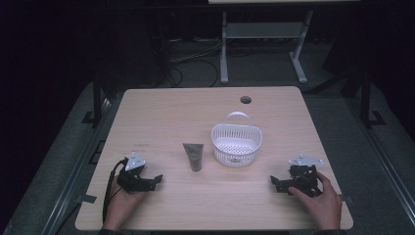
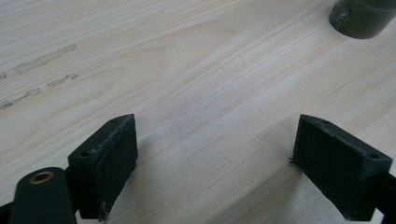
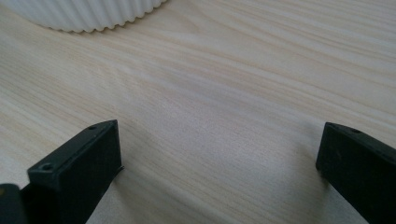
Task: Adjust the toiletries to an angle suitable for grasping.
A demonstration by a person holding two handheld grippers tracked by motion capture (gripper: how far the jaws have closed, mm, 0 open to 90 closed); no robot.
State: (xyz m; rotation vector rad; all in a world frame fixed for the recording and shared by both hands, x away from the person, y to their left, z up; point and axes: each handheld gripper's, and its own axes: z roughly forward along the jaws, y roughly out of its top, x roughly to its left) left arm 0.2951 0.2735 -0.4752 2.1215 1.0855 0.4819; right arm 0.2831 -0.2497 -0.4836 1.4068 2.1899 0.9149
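Dark grey and soft-looking, the squeeze tube (image 1: 194,156) lies flat at the centre of the high view, its long axis running up and down the frame with the cap toward the bottom, just left of the white ribbed basket (image 1: 236,143). It sits to the right of and slightly above the left gripper (image 1: 155,179), which I judge nearer than the right gripper (image 1: 274,183). Both rest on the wooden table (image 1: 161,107), jaws spread wide and holding nothing
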